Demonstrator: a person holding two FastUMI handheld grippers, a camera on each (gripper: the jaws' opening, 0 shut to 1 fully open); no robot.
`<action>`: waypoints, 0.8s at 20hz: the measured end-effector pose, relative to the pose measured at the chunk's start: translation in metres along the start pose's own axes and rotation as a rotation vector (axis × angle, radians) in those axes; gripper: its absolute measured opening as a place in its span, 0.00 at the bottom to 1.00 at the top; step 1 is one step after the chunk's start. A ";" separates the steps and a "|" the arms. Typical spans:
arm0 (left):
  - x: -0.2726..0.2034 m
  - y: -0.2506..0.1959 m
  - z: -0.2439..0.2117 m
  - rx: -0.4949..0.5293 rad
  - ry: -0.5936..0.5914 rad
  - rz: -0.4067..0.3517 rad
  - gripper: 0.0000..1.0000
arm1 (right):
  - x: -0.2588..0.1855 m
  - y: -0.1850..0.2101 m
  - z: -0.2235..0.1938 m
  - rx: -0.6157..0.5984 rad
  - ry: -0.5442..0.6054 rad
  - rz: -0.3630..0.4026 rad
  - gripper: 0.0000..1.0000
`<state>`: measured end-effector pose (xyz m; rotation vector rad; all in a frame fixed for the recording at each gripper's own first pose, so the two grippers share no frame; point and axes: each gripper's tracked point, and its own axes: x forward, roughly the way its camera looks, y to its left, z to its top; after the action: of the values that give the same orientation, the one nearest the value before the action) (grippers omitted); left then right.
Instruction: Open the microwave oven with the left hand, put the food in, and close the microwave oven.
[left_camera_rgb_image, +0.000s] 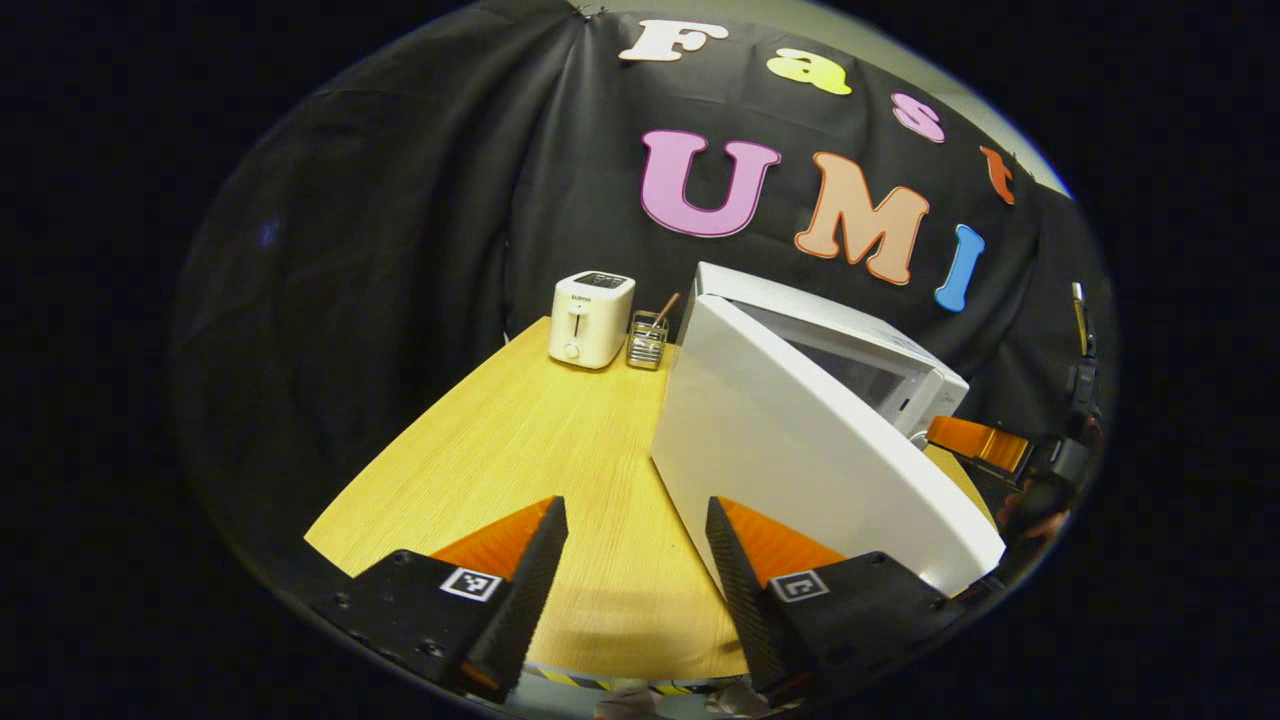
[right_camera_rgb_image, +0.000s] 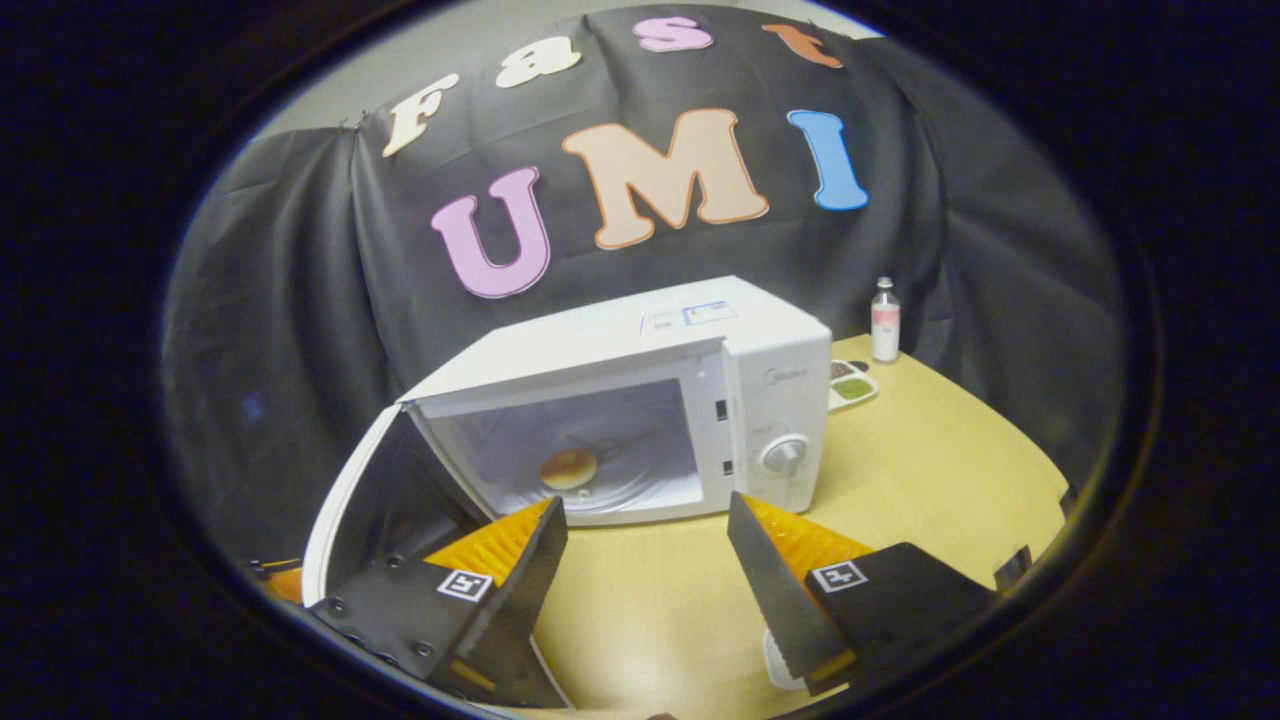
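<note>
A: In the left gripper view, what is the left gripper (left_camera_rgb_image: 636, 560) doing?

B: Its fingers are standing spread apart, grasping nothing, hovering over the wooden worktop (left_camera_rgb_image: 520, 440). The microwave door (left_camera_rgb_image: 800, 450) is swinging wide open just beside the right-hand finger, with the microwave (left_camera_rgb_image: 850, 340) behind it. A toaster (left_camera_rgb_image: 590, 318) and a small wire holder (left_camera_rgb_image: 648, 340) are sitting at the far edge, well apart from the door. The other gripper is showing as a bit of finger past the door's far edge.

A: And in the right gripper view?

B: The right gripper (right_camera_rgb_image: 645, 560) is also released, its fingers parted and holding nothing. The food, a round bun (right_camera_rgb_image: 568, 468), is lying inside the oven cavity on the turntable, so I judge that closing is the step in hand. A bottle (right_camera_rgb_image: 885, 320) and a small dish (right_camera_rgb_image: 850, 385) are standing by the oven's far side.

A: How should the closing be done?

B: I would be pressing the left fingers flat against the door's outer face near its free edge, then sweeping it round on its hinge until it latches. The right gripper should be pulling clear of the opening first, since the door's path is crossing in front of the cavity.

A: Room enough?

B: The worktop in front of the oven is lying bare. The near worktop edge is close under both grippers, so mind that.
</note>
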<state>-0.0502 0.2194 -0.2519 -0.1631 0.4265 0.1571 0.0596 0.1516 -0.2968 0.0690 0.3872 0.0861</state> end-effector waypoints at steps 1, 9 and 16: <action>-0.001 -0.004 -0.001 0.018 0.002 -0.011 0.76 | -0.007 -0.009 0.005 -0.018 -0.009 -0.020 0.99; -0.011 -0.029 -0.006 0.083 0.016 -0.096 0.27 | -0.052 -0.056 0.041 -0.088 -0.069 -0.117 0.99; -0.018 -0.051 -0.013 0.142 0.025 -0.145 0.01 | -0.076 -0.071 0.076 -0.079 -0.120 -0.148 0.91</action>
<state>-0.0626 0.1650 -0.2497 -0.0560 0.4478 -0.0181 0.0237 0.0700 -0.2040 -0.0326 0.2680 -0.0489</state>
